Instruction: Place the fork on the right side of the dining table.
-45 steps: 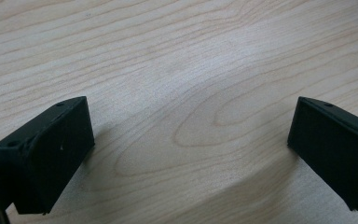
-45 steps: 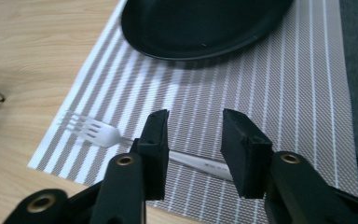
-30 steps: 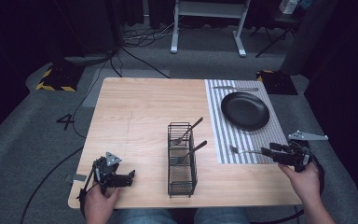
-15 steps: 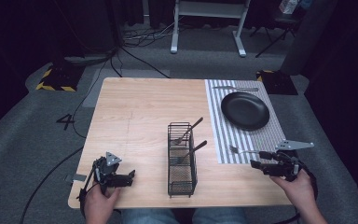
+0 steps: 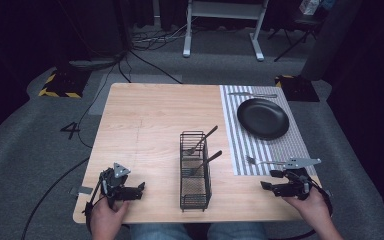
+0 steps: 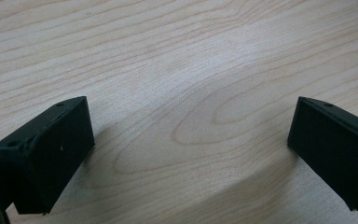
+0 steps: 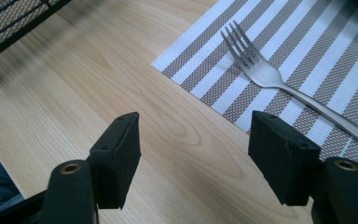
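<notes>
Both hand-held grippers, left [image 5: 141,188] and right [image 5: 266,186], gape empty over the wooden table [image 5: 150,125] amid grey carpet [image 5: 25,150].

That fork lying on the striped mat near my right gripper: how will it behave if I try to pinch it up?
The fork looks like thin bare metal, so probably stiff but slippery between the pads. It lies flat on the woven placemat, leaving little edge to catch; it may skate sideways rather than lift. The right gripper is open beside it, so a narrow-handle pinch seems likeliest to hold.
</notes>
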Demonstrator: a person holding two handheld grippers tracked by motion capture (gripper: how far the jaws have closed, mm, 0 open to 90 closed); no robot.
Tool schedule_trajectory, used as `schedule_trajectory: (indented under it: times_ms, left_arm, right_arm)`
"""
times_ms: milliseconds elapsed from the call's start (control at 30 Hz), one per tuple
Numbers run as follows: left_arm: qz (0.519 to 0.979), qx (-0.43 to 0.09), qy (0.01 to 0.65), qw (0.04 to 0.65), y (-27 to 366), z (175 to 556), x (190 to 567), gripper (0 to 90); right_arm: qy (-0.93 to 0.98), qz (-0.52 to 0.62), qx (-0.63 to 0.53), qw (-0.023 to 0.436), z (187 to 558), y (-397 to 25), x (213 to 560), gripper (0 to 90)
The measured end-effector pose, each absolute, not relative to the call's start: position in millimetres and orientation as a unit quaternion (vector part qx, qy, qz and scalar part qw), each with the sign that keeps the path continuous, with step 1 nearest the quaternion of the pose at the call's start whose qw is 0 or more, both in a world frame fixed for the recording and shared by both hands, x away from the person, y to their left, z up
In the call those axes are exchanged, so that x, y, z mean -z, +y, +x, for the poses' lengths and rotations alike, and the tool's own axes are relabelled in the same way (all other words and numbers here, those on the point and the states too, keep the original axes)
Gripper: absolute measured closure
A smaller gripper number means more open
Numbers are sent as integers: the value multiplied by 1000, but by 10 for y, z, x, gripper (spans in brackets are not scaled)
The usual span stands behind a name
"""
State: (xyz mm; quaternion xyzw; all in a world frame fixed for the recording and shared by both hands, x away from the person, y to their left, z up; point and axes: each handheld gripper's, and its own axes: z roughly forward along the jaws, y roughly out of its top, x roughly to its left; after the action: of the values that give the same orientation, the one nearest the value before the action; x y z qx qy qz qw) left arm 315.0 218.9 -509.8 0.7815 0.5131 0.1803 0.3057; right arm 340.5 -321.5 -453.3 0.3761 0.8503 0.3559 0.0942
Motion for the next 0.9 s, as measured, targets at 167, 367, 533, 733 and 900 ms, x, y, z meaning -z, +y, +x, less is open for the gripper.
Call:
schedule_trajectory:
  times_ms: [167,367,533,733,900]
  left_arm:
    - [782,-180,513,306,2189,3150,5098,4]
    - [782,-180,513,306,2189,3150,5098,4]
    - [782,-180,513,306,2189,3150,5098,4]
    - [781,-180,513,306,2189,3150,5098,4]
    - [782,-180,513,306,2189,3150,5097,4]
  right_arm:
    - [859,353,-358,93,3394,-3199,4641,324]
    - [863,327,-374,95,3363,-3182,4761,323]
    - [860,329,-375,104,3356,-3175,4850,327]
    - [842,353,-387,130,3341,-3203,4960,327]
    - [840,357,-381,148,3328,-3206,5046,314]
